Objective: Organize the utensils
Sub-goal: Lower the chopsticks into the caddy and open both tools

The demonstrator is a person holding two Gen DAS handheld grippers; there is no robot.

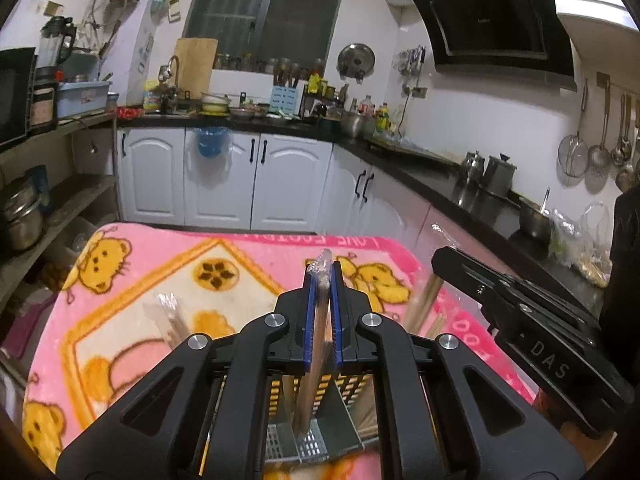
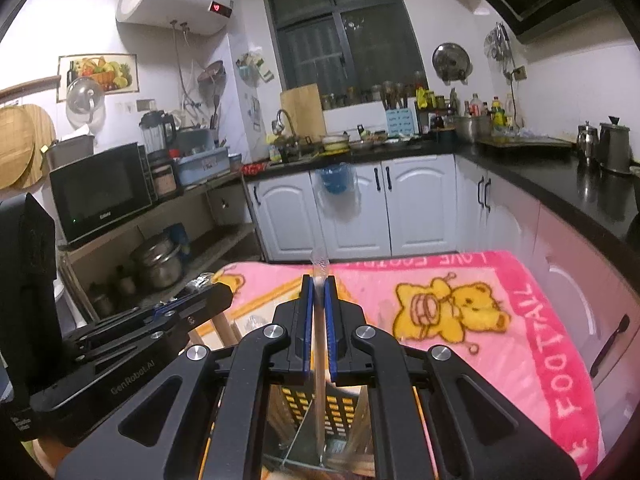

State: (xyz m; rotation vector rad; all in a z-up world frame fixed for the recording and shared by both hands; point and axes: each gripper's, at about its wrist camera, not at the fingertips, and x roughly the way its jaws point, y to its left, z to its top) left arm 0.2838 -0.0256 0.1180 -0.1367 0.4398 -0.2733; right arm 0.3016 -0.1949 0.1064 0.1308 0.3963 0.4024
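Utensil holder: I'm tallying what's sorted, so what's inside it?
Inside the utensil holder, wrapped chopsticks held by the left gripper stand upright. Gripper bodies hide the rest.

Left claw [image 1: 321, 280] clamped, right claw [image 2: 319, 286] clamped

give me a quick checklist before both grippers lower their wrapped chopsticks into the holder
1. Left gripper shut on its wrapped chopsticks: ok.
2. Right gripper shut on its wrapped utensil: ok.
3. Left pair's lower end over a compartment of the metal holder: ok, it hangs above the perforated floor.
4. Right piece's lower end inside the holder: cannot tell, the tip is blurred.
5. Clearance between the two grippers: ok, apart in both views.
6. Holder steady on the pink blanket: cannot tell, its base is hidden.
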